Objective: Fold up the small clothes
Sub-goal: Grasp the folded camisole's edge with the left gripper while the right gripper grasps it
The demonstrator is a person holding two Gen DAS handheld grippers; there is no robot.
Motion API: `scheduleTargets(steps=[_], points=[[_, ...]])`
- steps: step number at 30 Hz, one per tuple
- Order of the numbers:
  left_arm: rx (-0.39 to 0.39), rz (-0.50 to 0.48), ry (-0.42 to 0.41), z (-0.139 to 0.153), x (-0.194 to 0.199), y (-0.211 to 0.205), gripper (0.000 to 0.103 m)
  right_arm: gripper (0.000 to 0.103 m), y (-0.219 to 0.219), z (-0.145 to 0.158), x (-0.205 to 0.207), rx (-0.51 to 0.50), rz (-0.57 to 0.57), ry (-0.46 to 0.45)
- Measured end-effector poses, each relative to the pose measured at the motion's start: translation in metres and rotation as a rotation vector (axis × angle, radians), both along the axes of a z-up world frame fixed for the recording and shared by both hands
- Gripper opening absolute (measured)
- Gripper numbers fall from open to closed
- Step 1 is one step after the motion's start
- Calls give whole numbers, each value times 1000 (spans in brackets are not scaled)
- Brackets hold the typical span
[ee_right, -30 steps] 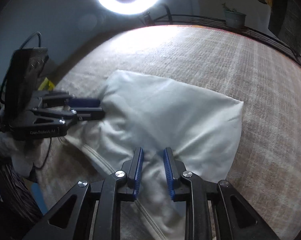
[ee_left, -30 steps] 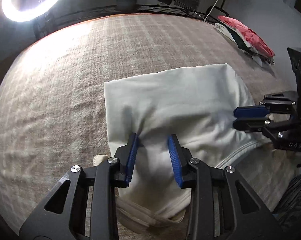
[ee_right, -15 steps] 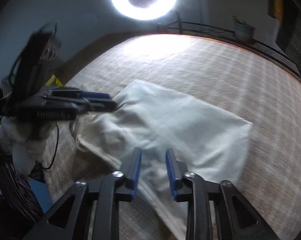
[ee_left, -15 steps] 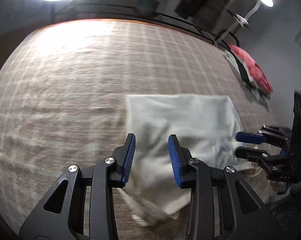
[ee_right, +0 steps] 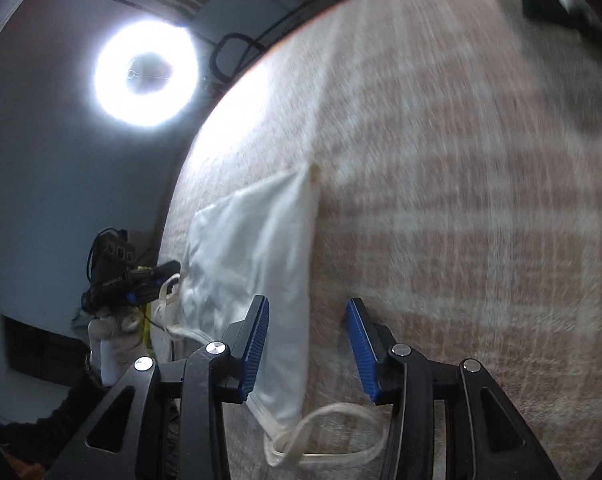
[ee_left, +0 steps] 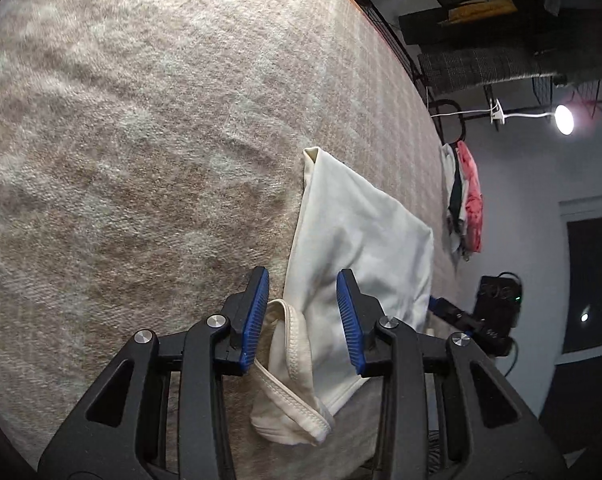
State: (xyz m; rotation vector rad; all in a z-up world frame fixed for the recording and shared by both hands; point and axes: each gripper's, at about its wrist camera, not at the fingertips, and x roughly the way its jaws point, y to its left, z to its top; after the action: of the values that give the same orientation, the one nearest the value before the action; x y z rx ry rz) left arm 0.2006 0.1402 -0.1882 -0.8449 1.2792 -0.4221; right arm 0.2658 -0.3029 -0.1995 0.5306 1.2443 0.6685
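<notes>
A small cream-white garment [ee_left: 361,240] lies folded on the beige checked cloth; its straps and hem [ee_left: 289,396] lie loose at the near end. My left gripper [ee_left: 303,312] is open and empty, just above the garment's near edge. In the right wrist view the same garment [ee_right: 253,248] lies left of centre, with a strap loop [ee_right: 333,436] near the camera. My right gripper [ee_right: 307,338] is open and empty over the garment's right edge. The left gripper [ee_right: 157,280] shows at the garment's far left edge there.
The beige checked cloth [ee_left: 141,140] covers the wide table. A pile of red, white and dark clothes [ee_left: 465,200] sits at the far right edge. A ring light [ee_right: 145,76] and a small lamp [ee_left: 563,120] shine beyond the table. Dark racks [ee_left: 481,60] stand behind.
Both grippers have swung round and now view the garment from its ends. The right gripper's jaws have opened wider. The garment now lies as a narrower folded shape.
</notes>
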Motion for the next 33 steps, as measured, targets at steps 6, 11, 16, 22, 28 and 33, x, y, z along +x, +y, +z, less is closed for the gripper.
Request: scheduleTargets(steps=[6,11,16,22,28,33], points=[[-13,-23,-20,1,3,-7,34,36,-1,-13,5,137,-8,32],[25,-30,-43,6,7,-19,34,30,22,-9,6,121,27,19],[126,-43,-67,11,7,-31,20,21,38,-1,6,55,23,-4],[198,-48,-103,20,4,-46,8,6,59,16,1,-87,37,-68],[264,-72,-210,47,-1,-67,7,3,78,46,-10,-209,41,-172],[257,-100,-270,67,3,-93,7,3,78,71,-15,-280,22,-247]])
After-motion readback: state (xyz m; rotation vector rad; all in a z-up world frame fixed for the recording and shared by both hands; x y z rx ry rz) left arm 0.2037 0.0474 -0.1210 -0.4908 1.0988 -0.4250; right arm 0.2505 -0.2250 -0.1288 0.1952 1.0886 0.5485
